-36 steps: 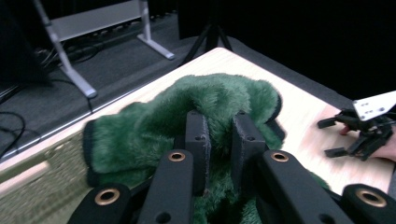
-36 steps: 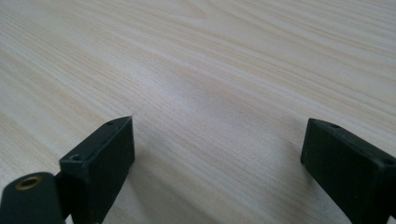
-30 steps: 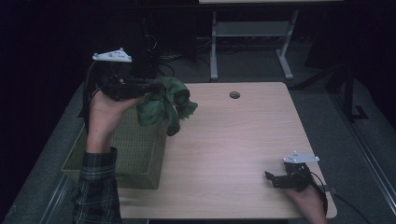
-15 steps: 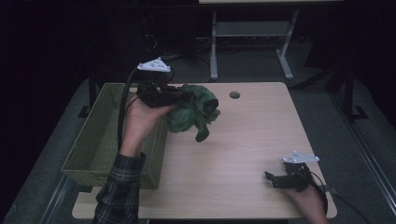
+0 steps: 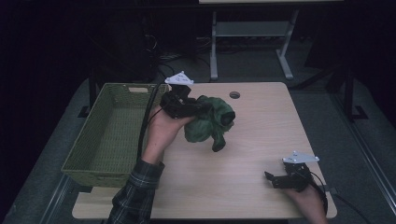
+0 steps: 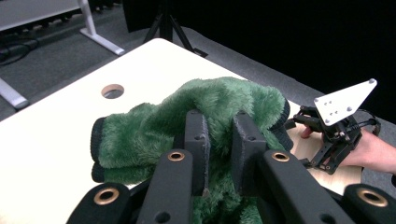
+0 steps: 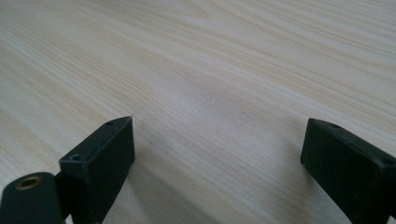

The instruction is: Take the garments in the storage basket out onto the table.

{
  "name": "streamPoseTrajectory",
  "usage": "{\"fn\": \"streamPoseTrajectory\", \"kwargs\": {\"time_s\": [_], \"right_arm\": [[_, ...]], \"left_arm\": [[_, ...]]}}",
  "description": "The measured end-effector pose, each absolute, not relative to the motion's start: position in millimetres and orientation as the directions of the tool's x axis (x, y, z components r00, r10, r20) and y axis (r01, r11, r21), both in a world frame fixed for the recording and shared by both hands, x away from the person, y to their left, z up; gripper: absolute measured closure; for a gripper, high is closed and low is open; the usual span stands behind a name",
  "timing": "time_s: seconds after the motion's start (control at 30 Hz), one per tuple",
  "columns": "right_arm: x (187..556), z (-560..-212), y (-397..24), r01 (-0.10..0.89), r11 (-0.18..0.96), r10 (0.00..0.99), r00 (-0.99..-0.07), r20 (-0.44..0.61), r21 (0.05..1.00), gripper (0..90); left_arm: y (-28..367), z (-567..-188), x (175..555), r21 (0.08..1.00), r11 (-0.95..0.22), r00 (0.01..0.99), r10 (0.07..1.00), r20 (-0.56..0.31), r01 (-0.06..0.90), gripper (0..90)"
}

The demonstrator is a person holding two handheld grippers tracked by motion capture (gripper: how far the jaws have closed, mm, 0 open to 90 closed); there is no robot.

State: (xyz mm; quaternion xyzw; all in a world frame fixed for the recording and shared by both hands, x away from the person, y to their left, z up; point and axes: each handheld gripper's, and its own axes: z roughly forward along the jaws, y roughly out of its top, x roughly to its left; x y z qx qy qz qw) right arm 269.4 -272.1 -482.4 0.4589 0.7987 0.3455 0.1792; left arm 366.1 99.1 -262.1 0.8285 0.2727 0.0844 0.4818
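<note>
Your left tongs [image 6: 219, 154] are pinched on a fold of the fuzzy green garment [image 6: 196, 109], the two black jaws standing close together with plush pile squeezed between them. A grip on a single bunched fold is likely why the rest hangs loose: in the high view the garment [image 5: 208, 122] droops below the tongs [image 5: 201, 108] in a clump, one dark-edged end dangling toward the worktop [image 5: 261, 135] without clearly resting on it. You hold it above the left-centre of the worktop, just beside the green woven basket [image 5: 109, 135], whose near wall lies under your forearm; the basket looks empty, so my reading is that the garment is being carried out over open wood to be laid down.

Your right tongs [image 7: 217, 154] rest low over the worktop near its front right corner [image 5: 274, 179], jaws spread wide with nothing but bare wood grain between them. Parked well apart from the garment, they leave room for it, and seem ready to take a free edge once it lands.
</note>
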Motion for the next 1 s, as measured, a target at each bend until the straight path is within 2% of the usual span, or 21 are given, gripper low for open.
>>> {"fn": "streamPoseTrajectory", "kwargs": {"time_s": [0.6,1.0], "right_arm": [[269,-482,-272,0.612,0.338,0.858,-0.513,0.034,0.715,9.4],[269,-482,-272,0.612,0.34,0.857,-0.514,0.032,0.714,9.4]], "left_arm": [[40,-335,373,0.801,-0.422,0.844,0.504,-0.182,0.425,78.3],[20,-393,359,0.723,-0.514,0.859,0.464,-0.217,0.461,77.9]]}}
